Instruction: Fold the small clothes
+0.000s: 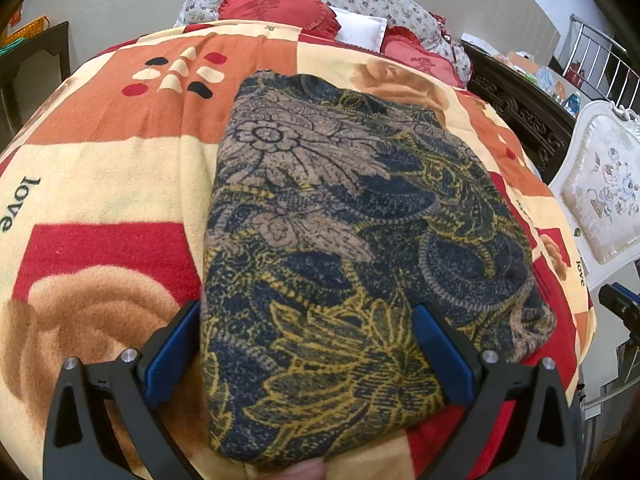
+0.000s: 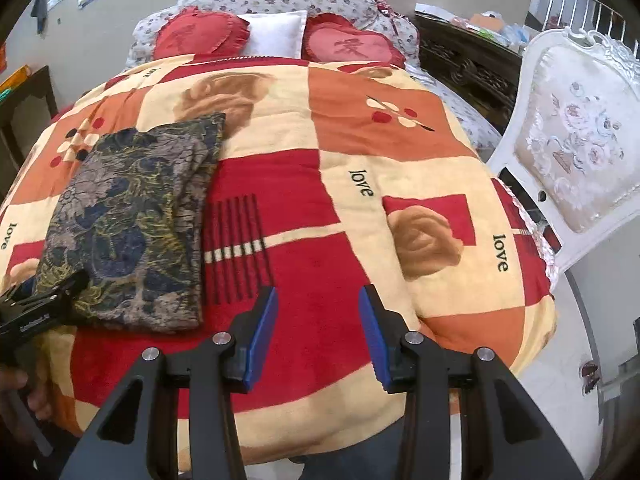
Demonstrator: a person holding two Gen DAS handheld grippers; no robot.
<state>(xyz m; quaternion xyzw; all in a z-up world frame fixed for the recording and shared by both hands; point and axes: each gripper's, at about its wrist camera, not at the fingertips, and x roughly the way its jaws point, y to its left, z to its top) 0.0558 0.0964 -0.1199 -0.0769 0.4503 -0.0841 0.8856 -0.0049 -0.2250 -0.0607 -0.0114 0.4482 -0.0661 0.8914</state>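
A folded garment [image 1: 320, 220], dark blue with yellow and tan flower print, lies on the patchwork blanket [image 1: 112, 168]. My left gripper [image 1: 308, 310] stands wide open over its near end. The left pad is at the cloth's left edge and the right pad rests on top of the fabric. In the right wrist view the same garment [image 2: 132, 220] lies at the left, with the left gripper [image 2: 48, 296] at its near corner. My right gripper [image 2: 319, 292] hovers open to the right of the garment, above a red patch of blanket [image 2: 320, 216], with nothing between its pads.
Red heart cushions [image 2: 200, 34] and a white pillow [image 2: 276, 34] lie at the head of the bed. A white upholstered chair [image 2: 576, 140] stands close to the bed's right side. Dark carved furniture [image 2: 468, 64] is behind it. A person's hand [image 2: 16, 392] shows at the left edge.
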